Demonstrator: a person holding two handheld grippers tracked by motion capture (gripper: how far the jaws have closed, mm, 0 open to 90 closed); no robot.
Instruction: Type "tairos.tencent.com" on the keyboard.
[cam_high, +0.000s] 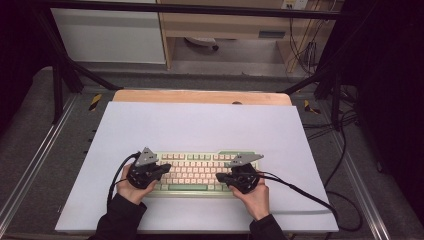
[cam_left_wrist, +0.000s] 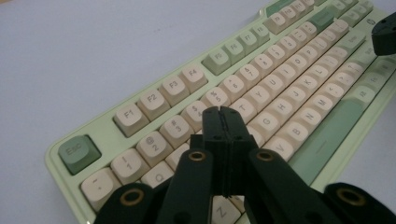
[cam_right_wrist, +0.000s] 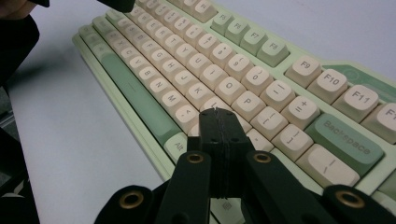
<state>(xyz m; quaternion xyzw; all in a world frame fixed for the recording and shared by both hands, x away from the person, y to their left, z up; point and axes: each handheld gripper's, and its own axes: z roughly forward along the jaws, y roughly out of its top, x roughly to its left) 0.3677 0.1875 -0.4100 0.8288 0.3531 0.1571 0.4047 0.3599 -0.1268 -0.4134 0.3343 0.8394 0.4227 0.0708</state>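
Jaws are pinched shut and empty on both the left gripper (cam_high: 164, 170) and right gripper (cam_high: 220, 177), each poised over its own end of the keyboard (cam_high: 197, 172), which runs crosswise on the desk (cam_high: 200, 125).

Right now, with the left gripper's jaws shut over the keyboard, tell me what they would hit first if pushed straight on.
Likely a keycap: the left gripper points its shut tips down at the keyboard, over the beige keys near the number 4 and 5 keys. Whether the tips already touch a key I cannot tell.
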